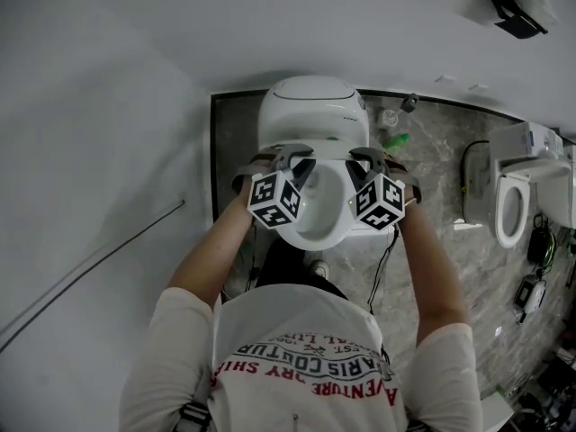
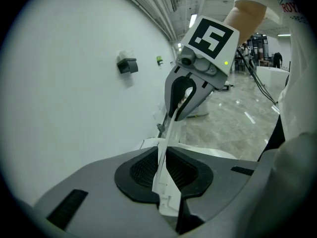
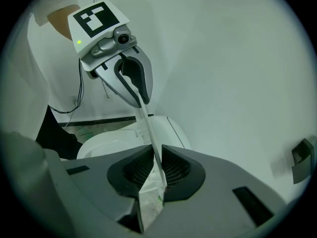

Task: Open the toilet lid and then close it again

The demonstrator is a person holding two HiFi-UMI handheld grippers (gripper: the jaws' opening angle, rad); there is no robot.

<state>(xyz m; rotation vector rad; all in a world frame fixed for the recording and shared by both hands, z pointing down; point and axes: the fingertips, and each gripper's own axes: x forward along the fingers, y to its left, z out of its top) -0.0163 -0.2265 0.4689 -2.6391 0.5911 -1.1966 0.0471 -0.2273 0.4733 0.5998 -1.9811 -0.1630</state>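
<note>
A white toilet (image 1: 312, 115) stands against the wall, its bowl (image 1: 319, 210) open below me. Its thin white lid (image 1: 329, 149) stands raised, seen nearly edge-on, and runs between my two grippers. My left gripper (image 1: 295, 157) is shut on the lid's left edge, and the lid (image 2: 168, 133) passes between its pads (image 2: 143, 170). My right gripper (image 1: 362, 158) is shut on the opposite edge, where the lid (image 3: 148, 128) sits between its pads (image 3: 176, 170). Each gripper view shows the other gripper (image 2: 187, 97) (image 3: 132, 86) clamped on the far end of the lid.
A second toilet (image 1: 517, 201) stands at the right on the marble floor (image 1: 450, 241). A green item (image 1: 393, 139) and cables (image 1: 385, 264) lie beside the toilet. A dark box (image 1: 515, 7) hangs on the white wall. My arms and torso fill the lower frame.
</note>
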